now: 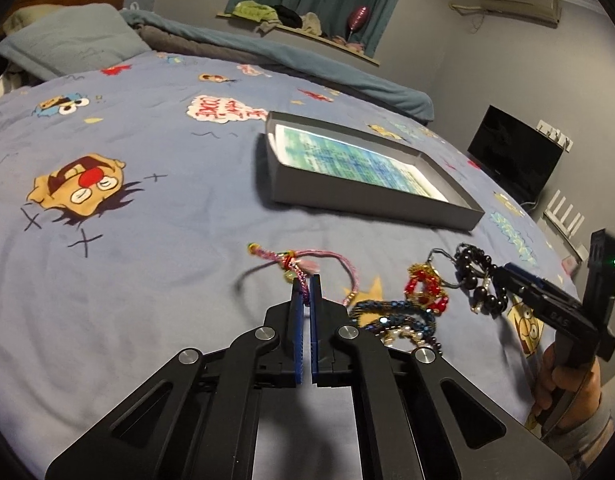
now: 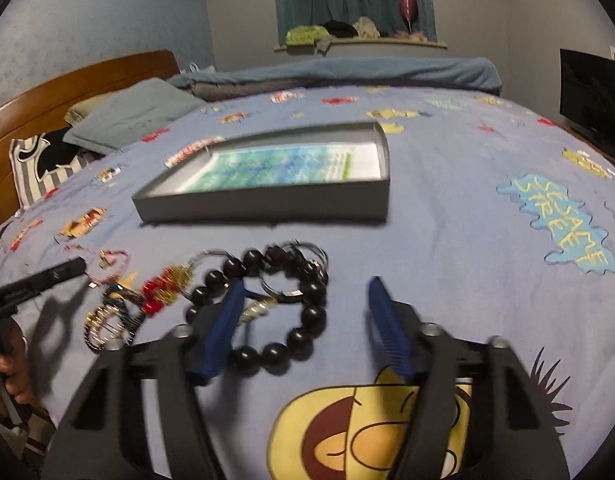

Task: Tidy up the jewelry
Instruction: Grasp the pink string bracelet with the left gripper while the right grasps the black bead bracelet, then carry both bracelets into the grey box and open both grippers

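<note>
My left gripper (image 1: 306,280) is shut on the pink braided bracelet (image 1: 307,260), which trails on the bed; it also shows in the right wrist view (image 2: 115,264). Right of it lie a blue beaded bracelet (image 1: 391,316), a red and gold bracelet (image 1: 425,288) and a black bead bracelet (image 1: 477,276). My right gripper (image 2: 305,286) is open, low over the bed, with its left finger (image 2: 223,320) resting over the black bead bracelet (image 2: 307,312). A shallow grey box (image 1: 359,192) with a printed sheet inside sits beyond the jewelry, and its wall shows in the right wrist view (image 2: 259,202).
Everything lies on a bed with a blue cartoon-print cover (image 1: 147,216). Pillows (image 2: 135,116) and a wooden headboard (image 2: 67,80) are at the far left. A dark TV screen (image 1: 511,152) stands off the bed's right side. A cluttered window sill (image 2: 347,36) is behind.
</note>
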Available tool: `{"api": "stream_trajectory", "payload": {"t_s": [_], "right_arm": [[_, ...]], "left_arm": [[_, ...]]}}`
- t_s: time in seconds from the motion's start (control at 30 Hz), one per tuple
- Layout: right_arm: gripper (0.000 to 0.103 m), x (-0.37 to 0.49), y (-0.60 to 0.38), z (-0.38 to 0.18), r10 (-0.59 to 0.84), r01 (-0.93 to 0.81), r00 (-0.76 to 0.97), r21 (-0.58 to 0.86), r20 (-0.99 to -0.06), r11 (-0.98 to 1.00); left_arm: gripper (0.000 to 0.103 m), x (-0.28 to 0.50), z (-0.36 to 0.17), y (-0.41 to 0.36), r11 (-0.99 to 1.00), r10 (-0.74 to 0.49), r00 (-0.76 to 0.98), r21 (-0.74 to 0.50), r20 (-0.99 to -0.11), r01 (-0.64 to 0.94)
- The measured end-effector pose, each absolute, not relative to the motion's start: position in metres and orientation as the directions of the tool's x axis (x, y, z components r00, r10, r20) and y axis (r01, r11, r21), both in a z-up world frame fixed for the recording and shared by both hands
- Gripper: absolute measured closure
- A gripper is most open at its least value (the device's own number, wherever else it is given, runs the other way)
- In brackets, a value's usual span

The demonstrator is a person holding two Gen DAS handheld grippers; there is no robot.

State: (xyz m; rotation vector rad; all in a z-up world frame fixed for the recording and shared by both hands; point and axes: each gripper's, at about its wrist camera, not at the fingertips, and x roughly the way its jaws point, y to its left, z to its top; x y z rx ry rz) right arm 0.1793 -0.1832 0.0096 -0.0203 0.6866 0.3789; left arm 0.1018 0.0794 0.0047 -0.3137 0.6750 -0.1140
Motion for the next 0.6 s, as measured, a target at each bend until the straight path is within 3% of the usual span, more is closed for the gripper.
{"api": "stream_trajectory", "payload": {"t_s": [0.07,0.17,0.33,0.43,0.5,0.57,0.6], "right_arm": [[0.055,0.18,-0.185,0.006,0.338,-0.344,0.704,0.117,-0.625,0.932],[0.069,0.179,-0.187,0.004,0.337,-0.339,0.701,0.122,-0.628,0.933],[0.07,0.182,-0.185,0.002,0.343,-0.345,0.68,0.13,-0.648,0.93],[0.07,0.189,-0.181,0.0,0.346,-0.357,0.659,0.127,-0.668,0.925],[0.07,0.191,-0.18,-0.001,0.353,-0.364,0.654,0.13,-0.67,0.922],[0.082,0.19,-0.181,0.0,0.379,-0.386,0.65,0.144,-0.659,0.911],[0.086,0.189,-0.181,0.001,0.382,-0.389,0.653,0.143,-0.653,0.91]], "left_arm": [[0.1,0.102,0.002,0.083,0.945,-0.206,0.771,-0.327,-0.602,-0.003],[0.099,0.104,-0.004,0.087,0.938,-0.22,0.759,-0.346,-0.613,-0.008],[0.077,0.104,-0.007,0.082,0.937,-0.243,0.756,-0.349,-0.608,0.02],[0.07,0.109,-0.006,0.08,0.938,-0.245,0.754,-0.345,-0.61,0.026],[0.07,0.113,-0.005,0.08,0.938,-0.24,0.753,-0.345,-0.612,0.019],[0.072,0.117,-0.005,0.081,0.938,-0.235,0.753,-0.346,-0.614,0.011],[0.08,0.119,-0.004,0.08,0.939,-0.234,0.753,-0.344,-0.615,0.011]]}}
